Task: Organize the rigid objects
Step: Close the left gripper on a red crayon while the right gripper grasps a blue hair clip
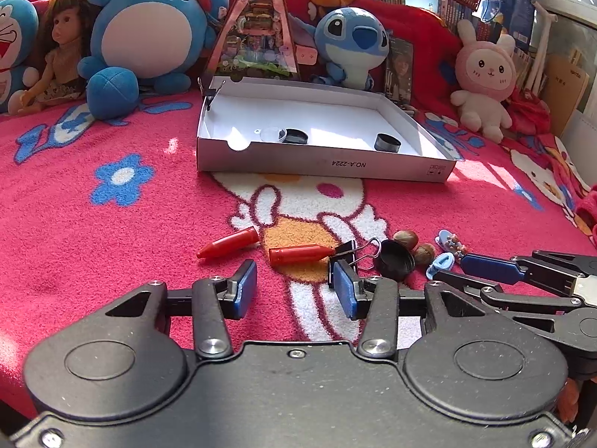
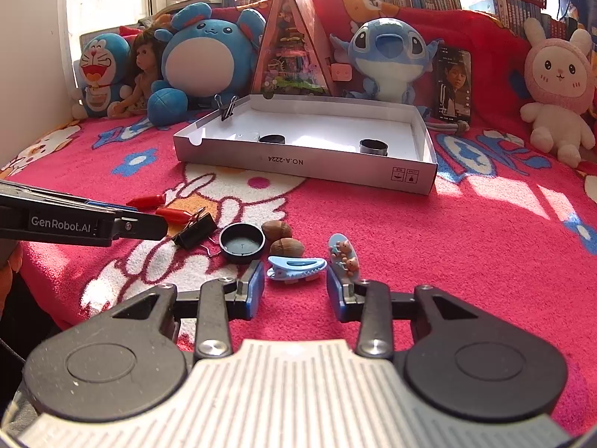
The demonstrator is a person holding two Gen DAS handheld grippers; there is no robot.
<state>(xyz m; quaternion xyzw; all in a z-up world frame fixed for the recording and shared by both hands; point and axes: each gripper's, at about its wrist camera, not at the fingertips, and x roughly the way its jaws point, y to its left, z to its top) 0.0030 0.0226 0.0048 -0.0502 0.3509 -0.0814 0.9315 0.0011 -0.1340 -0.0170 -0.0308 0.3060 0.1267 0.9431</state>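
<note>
Left wrist: left gripper (image 1: 294, 287) is held spread, nothing pinched, red crayon (image 1: 300, 254) just ahead near the blanket's front edge; a slip is risked. Right wrist: right gripper (image 2: 294, 291) is spread around blue clip (image 2: 296, 267), pads apart from it; neighbouring hairpin (image 2: 343, 254) may be nudged.

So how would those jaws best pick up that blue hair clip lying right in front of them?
Across its narrow width, near the middle. The blue hair clip lies flat with its long side across the right gripper, so turning the wrist, or coming from one end, would probably let the jaws close on its long smooth edges rather than its tapered tips.
</note>
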